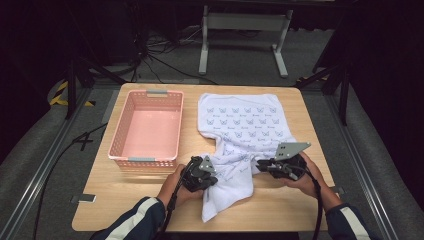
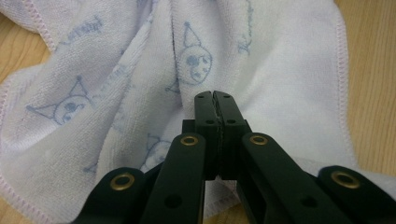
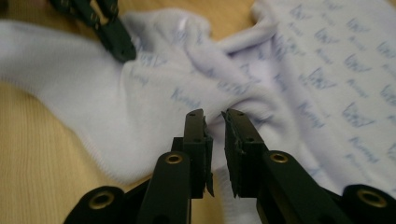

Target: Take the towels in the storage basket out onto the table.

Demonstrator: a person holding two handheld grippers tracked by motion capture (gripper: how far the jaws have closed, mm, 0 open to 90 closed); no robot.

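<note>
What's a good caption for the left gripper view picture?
Left gripper with jaws pressed together against a white cartoon-print towel on a wooden table.

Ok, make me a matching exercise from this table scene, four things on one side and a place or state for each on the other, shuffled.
Things:
1. pink slotted plastic basket
2. white printed terry towel
3. left claw
4. right claw

Places or states:
A. jaws a little apart at a fold of cloth
B. spread flat at the far end, bunched at the near end
C. jaws pressed together against the cloth
D. stands empty at the table's left

Pairs: 1-D, 2-B, 3-C, 4-A
</note>
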